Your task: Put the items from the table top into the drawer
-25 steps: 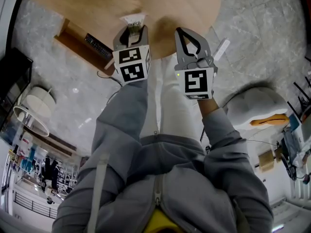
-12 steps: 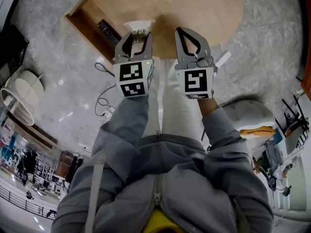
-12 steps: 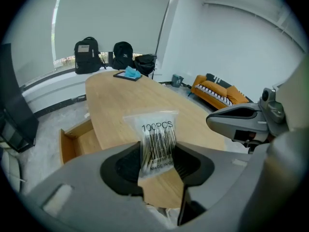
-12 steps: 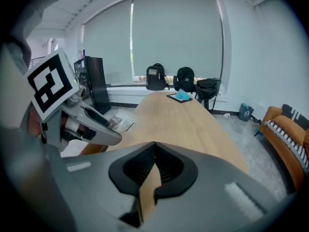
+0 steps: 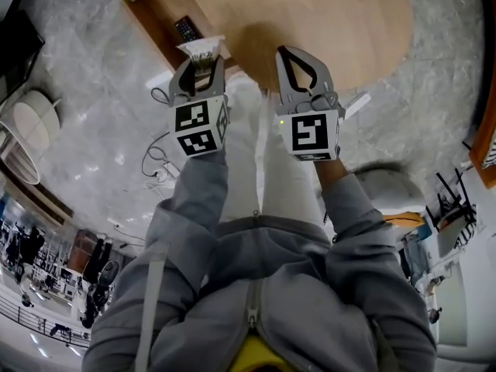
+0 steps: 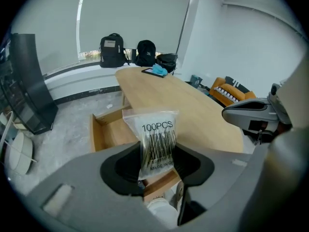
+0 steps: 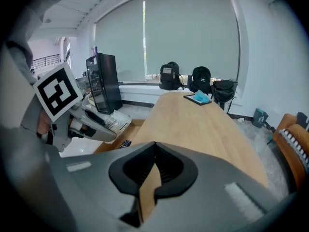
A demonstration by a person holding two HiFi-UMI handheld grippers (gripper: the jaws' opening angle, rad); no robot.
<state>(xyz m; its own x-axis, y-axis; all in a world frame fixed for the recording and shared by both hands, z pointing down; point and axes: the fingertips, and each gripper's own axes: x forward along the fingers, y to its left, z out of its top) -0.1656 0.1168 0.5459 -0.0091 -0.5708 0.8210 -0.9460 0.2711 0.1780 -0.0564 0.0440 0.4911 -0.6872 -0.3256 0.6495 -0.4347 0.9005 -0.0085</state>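
Observation:
My left gripper [image 5: 198,62] is shut on a clear plastic bag [image 6: 157,129] printed "100PCS" with a barcode; the bag stands upright between the pads. In the head view the bag [image 5: 201,49] hangs over the near end of the open wooden drawer [image 5: 155,10], which holds a black remote [image 5: 186,29]. The left gripper view shows the drawer [image 6: 108,132] just beyond the bag, beside the oval wooden table [image 6: 178,100]. My right gripper [image 5: 287,54] hovers over the table's near edge, jaws shut with nothing between them [image 7: 154,144].
At the table's far end lie a tablet and a blue item [image 7: 199,98]. Backpacks [image 6: 112,51] line the window sill. A black cabinet [image 7: 102,81] stands left of the drawer. A white cable [image 5: 159,165] lies on the floor, and an orange sofa [image 6: 234,91] stands to the right.
My left gripper has carried the bag leftwards, from the table's edge to over the open drawer. The right gripper stays beside it. Table and drawer have slid rightwards in the head view.

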